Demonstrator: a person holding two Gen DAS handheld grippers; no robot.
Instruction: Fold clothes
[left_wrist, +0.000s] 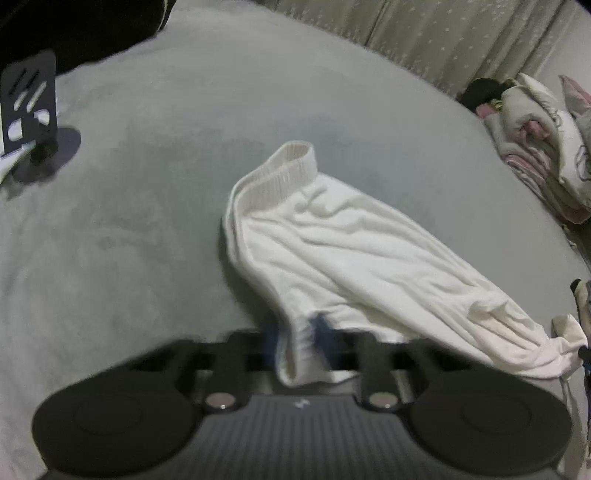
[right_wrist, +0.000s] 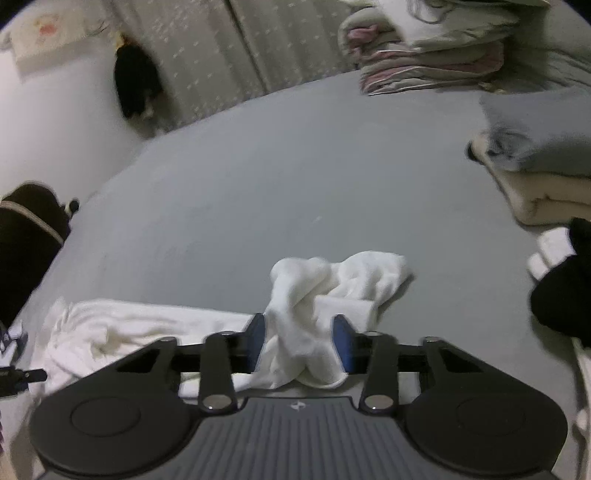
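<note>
left gripper (left_wrist: 299, 343) pinching white garment (left_wrist: 332, 251), grey bed (left_wrist: 147, 221)

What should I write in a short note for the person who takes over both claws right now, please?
Left claw: shut on one end of the white garment.
Right claw: shut on bunched white cloth, apparently the other end of that garment.
The garment hangs stretched between the claws over the grey bed, ribbed cuff pointing away.
Done: the piece is picked up; no fold is visible yet.
Left: lay it flat, fold it, set it by the folded stack at the far side.
</note>
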